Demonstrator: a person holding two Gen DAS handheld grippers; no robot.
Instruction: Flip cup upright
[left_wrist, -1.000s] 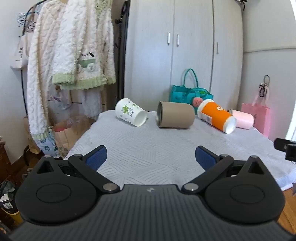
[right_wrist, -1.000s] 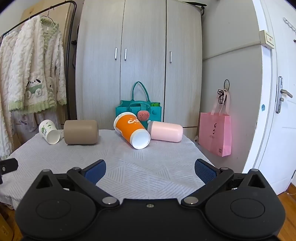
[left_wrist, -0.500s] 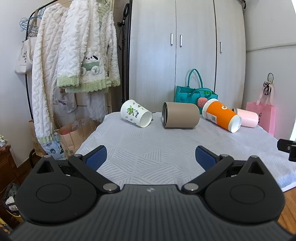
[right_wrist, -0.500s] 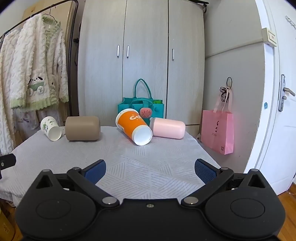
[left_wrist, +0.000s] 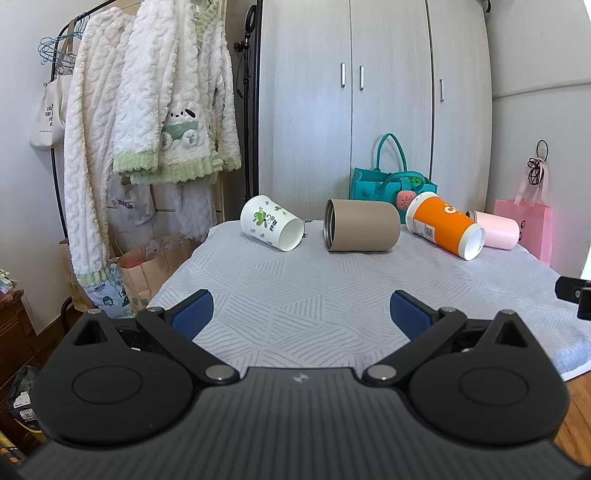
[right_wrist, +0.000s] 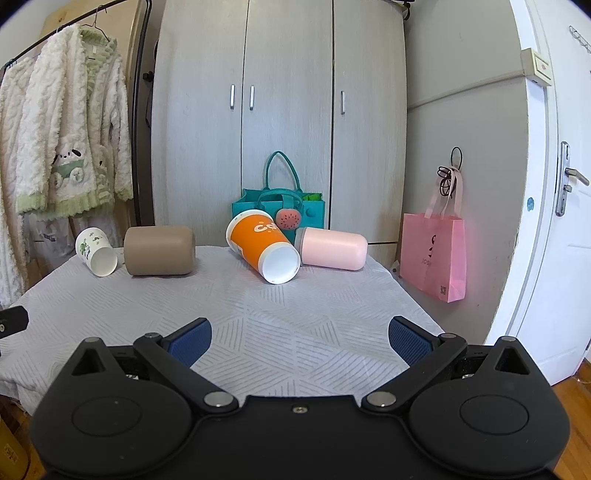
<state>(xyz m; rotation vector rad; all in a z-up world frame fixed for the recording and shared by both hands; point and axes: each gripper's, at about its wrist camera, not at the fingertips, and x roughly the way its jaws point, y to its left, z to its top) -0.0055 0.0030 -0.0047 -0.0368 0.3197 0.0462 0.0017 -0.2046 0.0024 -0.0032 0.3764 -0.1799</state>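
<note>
Four cups lie on their sides in a row along the far edge of the surface (left_wrist: 332, 295), in the middle of both frames. From the left of the left wrist view they are the white cup with green print (left_wrist: 271, 223), the brown cup (left_wrist: 362, 230), the orange cup (left_wrist: 445, 230) and the pink cup (left_wrist: 493, 229). The orange cup leans with its wide mouth toward the camera, and the pink cup is just beside it, perhaps touching. None stands upright, so the task is not yet begun.

The left tongs (left_wrist: 301, 314) are wide apart and hold nothing; they hover low in the frame, well apart from the cups. The right tongs (right_wrist: 299, 338) are also spread and empty, and they point toward the orange cup (right_wrist: 264, 247). Probably both are kept open like this so that a cup body can go between the pads. Which cup comes first, I cannot tell.
</note>
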